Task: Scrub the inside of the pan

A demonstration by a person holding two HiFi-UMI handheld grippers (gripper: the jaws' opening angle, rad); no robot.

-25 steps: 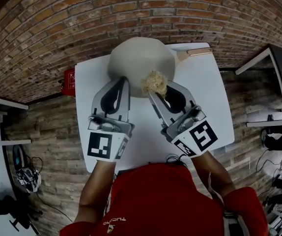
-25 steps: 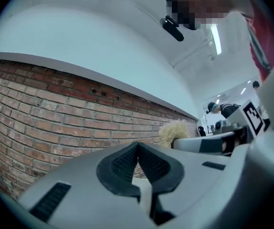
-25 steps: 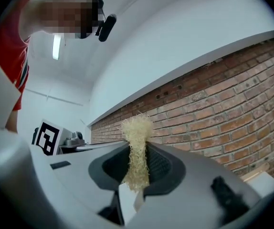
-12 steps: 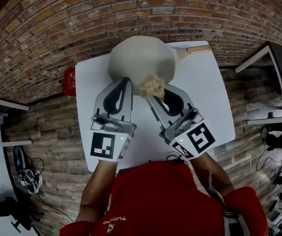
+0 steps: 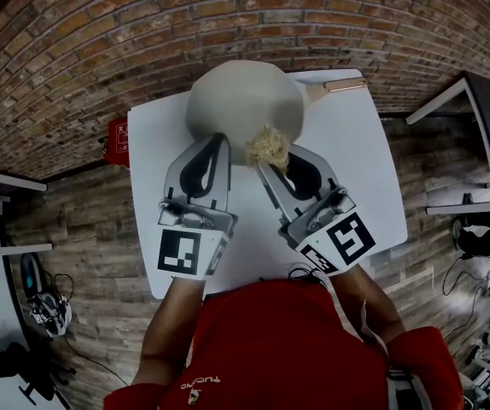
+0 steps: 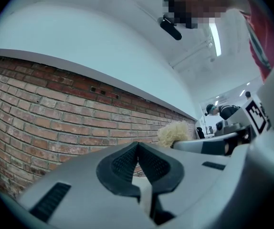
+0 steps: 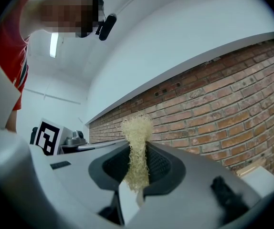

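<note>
Two grippers reach forward from our hands over a white table (image 5: 356, 178). Our left gripper (image 5: 217, 140) has its jaws pressed together with nothing between them. Its tip lies at the near rim of the pan (image 5: 241, 96), and we cannot tell whether it touches. Our right gripper (image 5: 272, 164) is clamped on a straw-coloured scrubber (image 5: 268, 146), a fibrous tuft that sticks out past the jaw tips. In the head view the scrubber lies over the pan's near right rim; whether it presses on the pan we cannot make out. The pan, pale and round, sits at the table's far edge, its handle (image 5: 341, 86) pointing right. Our grippers lie side by side, near each other but apart. A brick wall (image 7: 232, 94) stands beyond the table.
</note>
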